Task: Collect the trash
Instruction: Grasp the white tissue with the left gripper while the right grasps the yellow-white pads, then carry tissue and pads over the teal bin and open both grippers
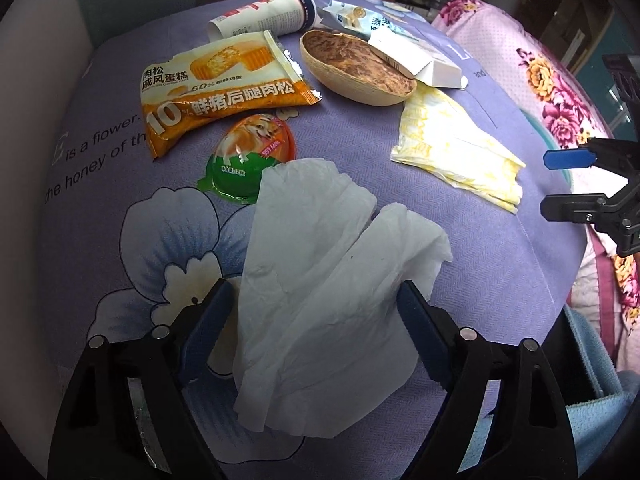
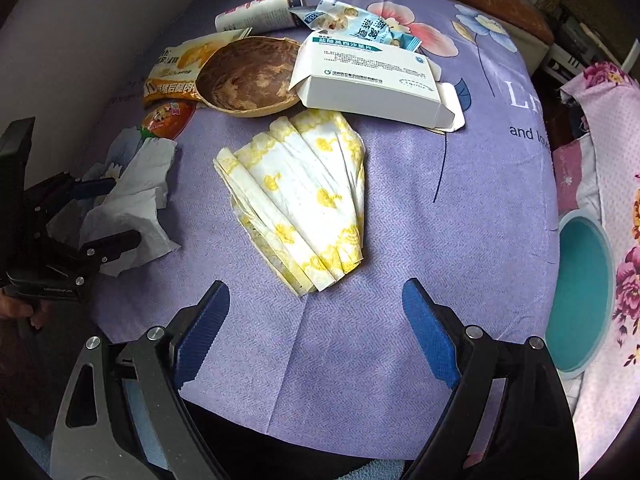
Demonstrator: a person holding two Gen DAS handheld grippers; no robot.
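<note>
A crumpled white tissue (image 1: 320, 260) lies on the purple flowered cloth (image 1: 500, 240). My left gripper (image 1: 314, 286) points down over it, open, with one blue pad on each side of the tissue. The right wrist view shows this gripper (image 2: 122, 211) at the left edge, straddling the tissue (image 2: 136, 196). My right gripper (image 2: 315, 285) hangs open over bare cloth, just short of a folded yellow-patterned napkin (image 2: 304, 200), with nothing between its fingers. In the left wrist view the right gripper (image 1: 546, 181) sits at the right edge, beside the napkin (image 1: 452, 148).
Further back lie an orange cake wrapper (image 1: 216, 88), a green-rimmed jelly cup (image 1: 248, 156), a brown shell bowl (image 2: 248, 76), a white medicine box (image 2: 368, 76), a blue snack wrapper (image 2: 360, 20) and a paper tube (image 1: 272, 12). A teal round bin (image 2: 580, 292) stands right of the cloth, by pink floral fabric (image 1: 560, 92).
</note>
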